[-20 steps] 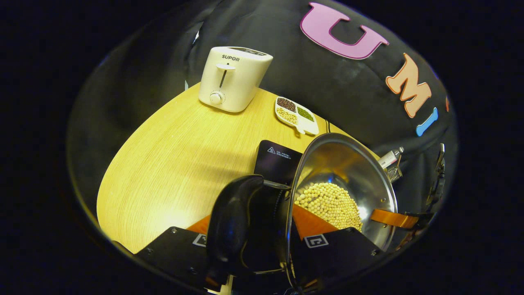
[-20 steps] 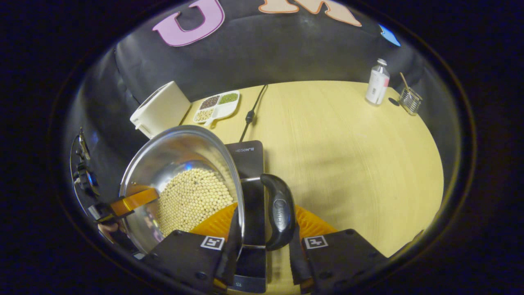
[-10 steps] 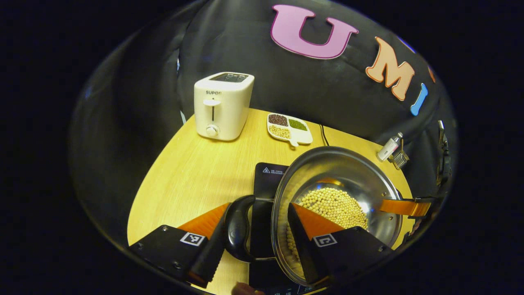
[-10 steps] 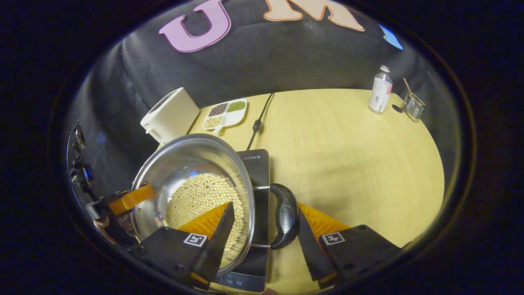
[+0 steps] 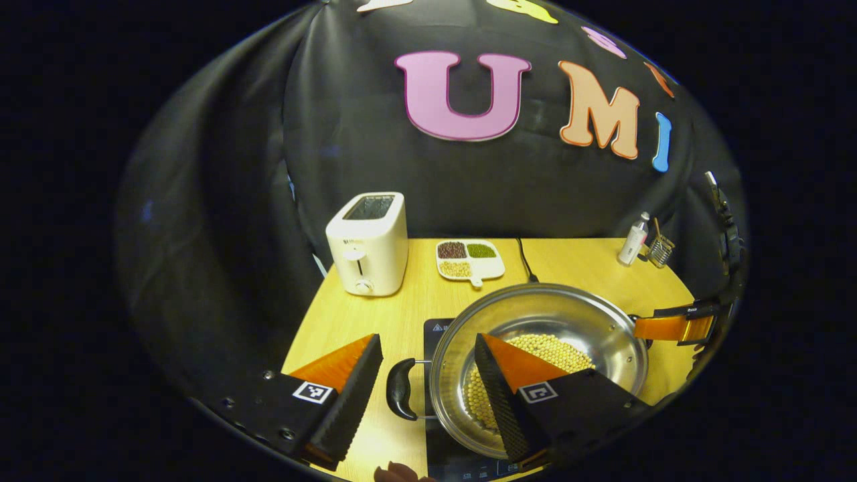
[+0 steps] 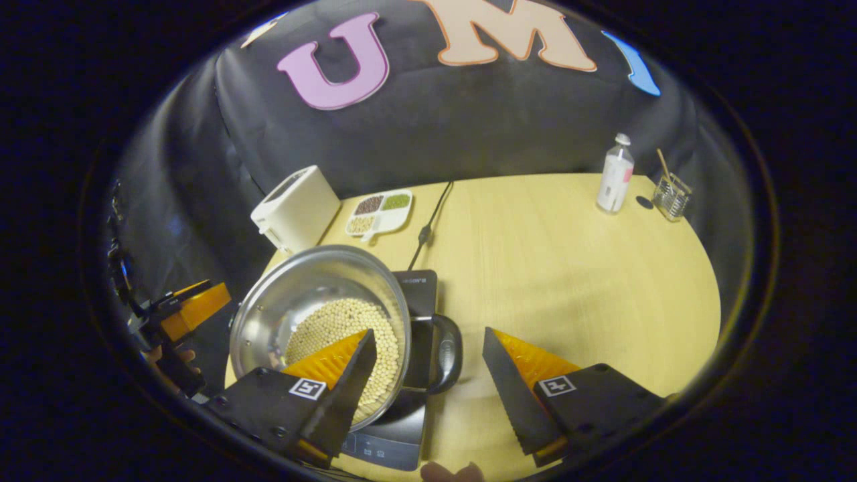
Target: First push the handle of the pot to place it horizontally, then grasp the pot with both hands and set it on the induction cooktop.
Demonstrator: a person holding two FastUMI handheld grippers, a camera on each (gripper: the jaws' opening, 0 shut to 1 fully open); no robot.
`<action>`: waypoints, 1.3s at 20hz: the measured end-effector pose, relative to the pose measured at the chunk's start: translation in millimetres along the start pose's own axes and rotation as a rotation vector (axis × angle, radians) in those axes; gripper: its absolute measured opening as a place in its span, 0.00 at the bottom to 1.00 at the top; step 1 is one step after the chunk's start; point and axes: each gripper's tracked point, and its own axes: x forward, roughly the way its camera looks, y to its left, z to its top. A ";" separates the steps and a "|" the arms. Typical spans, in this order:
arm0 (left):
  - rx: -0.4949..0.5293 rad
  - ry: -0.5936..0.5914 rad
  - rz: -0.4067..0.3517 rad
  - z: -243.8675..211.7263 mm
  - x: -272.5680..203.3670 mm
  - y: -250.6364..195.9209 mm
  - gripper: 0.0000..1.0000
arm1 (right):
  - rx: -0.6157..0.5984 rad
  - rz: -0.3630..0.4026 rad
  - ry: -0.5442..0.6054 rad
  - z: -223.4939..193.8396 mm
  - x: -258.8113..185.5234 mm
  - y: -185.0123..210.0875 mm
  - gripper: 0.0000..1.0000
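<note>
So the pot (image 5: 539,361) is sitting on the cooktop (image 6: 392,428), a steel one with a layer of pale beans (image 6: 345,335) across the bottom. The cooktop is a flat black slab near the front edge of the counter (image 6: 569,268), and its cord (image 6: 428,221) runs off toward the back edge.

In the left gripper view, the left gripper (image 5: 428,385) has its fingers spread wide, not holding anything. One finger sits out over the counter, the other in front of the pot's bowl, and the pot's black side handle (image 5: 400,398) shows in the gap between them without touching either.

The right gripper view is the same deal: the right gripper (image 6: 428,375) is wide apart and empty. The pot's other black handle (image 6: 445,355) sits between its fingers, clear of both. Off at the left side of that view you can see the other gripper in someone's hand (image 6: 167,355).

Rest of the counter: a white toaster (image 5: 368,244) at the back left corner, a white divided dish (image 5: 469,259) of dark, green and pale beans just beside it, and at the back right corner a small bottle (image 6: 614,174) with a little wire basket (image 6: 671,195) next to it.
</note>
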 end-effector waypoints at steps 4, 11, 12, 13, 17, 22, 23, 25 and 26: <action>-0.006 0.000 0.017 5.4 -43.0 -43.8 0.85 | -0.015 0.044 -0.042 13.9 -37.1 -32.0 0.98; -0.280 0.141 -0.028 -41.3 -96.7 -163.5 0.86 | -0.008 0.044 -0.035 -19.7 -108.7 -138.7 0.94; -0.319 0.149 -0.028 -45.3 -104.3 -176.6 0.86 | -0.002 0.046 -0.029 -26.0 -113.6 -151.1 0.94; -0.351 0.163 -0.021 -55.4 -114.2 -184.9 0.86 | 0.009 0.047 -0.027 -31.3 -117.8 -162.4 0.94; -0.413 0.210 0.006 -72.8 -141.3 -198.1 0.87 | 0.086 0.046 -0.042 -39.8 -153.7 -194.5 0.94; -0.378 0.142 -0.040 -50.5 -160.7 -214.7 0.88 | 0.127 -0.003 -0.083 -50.9 -192.8 -214.0 0.98; -0.359 0.124 -0.048 -45.2 -167.6 -216.5 0.88 | 0.121 -0.022 -0.101 -51.6 -202.0 -215.7 0.98; -0.352 0.080 -0.062 -36.7 -186.1 -216.8 0.87 | 0.098 -0.040 -0.116 -59.6 -226.2 -211.1 0.94; -0.359 0.051 -0.076 -33.4 -196.1 -217.8 0.87 | 0.079 -0.045 -0.114 -65.6 -236.4 -205.8 0.98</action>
